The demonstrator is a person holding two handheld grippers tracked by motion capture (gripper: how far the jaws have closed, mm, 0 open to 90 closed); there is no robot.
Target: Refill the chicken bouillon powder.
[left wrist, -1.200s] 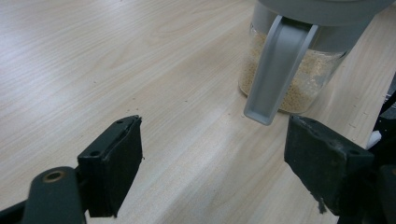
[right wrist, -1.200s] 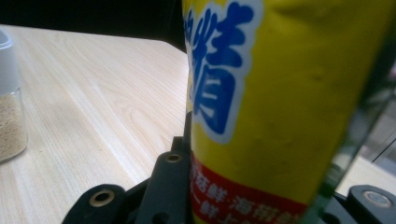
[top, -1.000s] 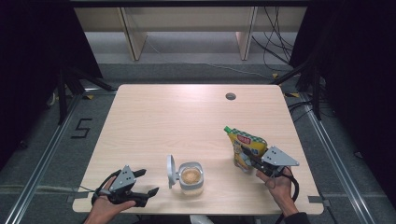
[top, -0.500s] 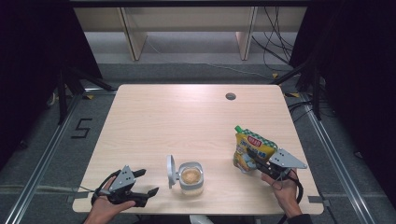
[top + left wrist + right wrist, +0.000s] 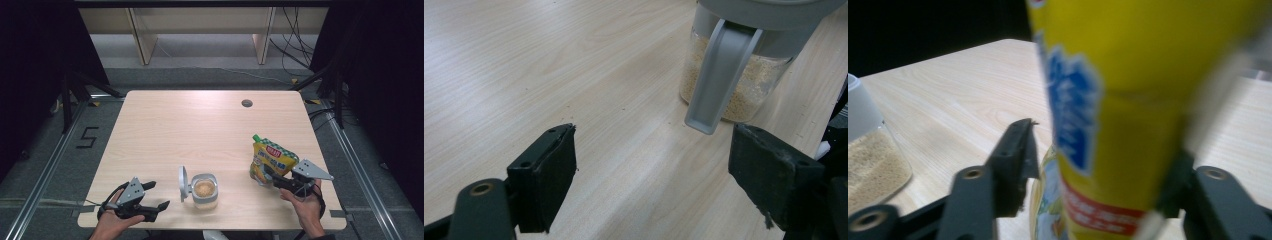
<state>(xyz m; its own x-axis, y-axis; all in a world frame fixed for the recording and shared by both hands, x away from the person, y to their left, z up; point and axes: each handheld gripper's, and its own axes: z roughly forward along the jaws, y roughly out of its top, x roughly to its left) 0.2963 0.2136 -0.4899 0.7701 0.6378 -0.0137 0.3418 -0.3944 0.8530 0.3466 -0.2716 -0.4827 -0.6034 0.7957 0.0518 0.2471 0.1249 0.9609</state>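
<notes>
A yellow spouted pouch [image 5: 272, 160] stands upright on the table's right front. It sits between the jaws of my right gripper [image 5: 267, 175], which have just been opening. In the right gripper view the left pad [image 5: 1020, 150] stands off the pouch [image 5: 1128, 100], while the right side is blurred. A clear jar [image 5: 204, 189] of tan granules stands at the front centre with its grey lid [image 5: 183, 184] swung open to the left. My left gripper [image 5: 157, 195] rests at the front left, open and with nothing between its pads. It points at the jar [image 5: 744, 85].
A round cable hole [image 5: 246, 103] lies in the wooden table [image 5: 190, 130] at the back right. Shelving legs and cables stand on the floor beyond the far edge. The jar [image 5: 868, 160] stands to the left of my right gripper [image 5: 1100, 165].
The pouch has shifted slightly right and come upright on the table. The right gripper's jaws have spread apart around it. The left gripper has stayed put.
</notes>
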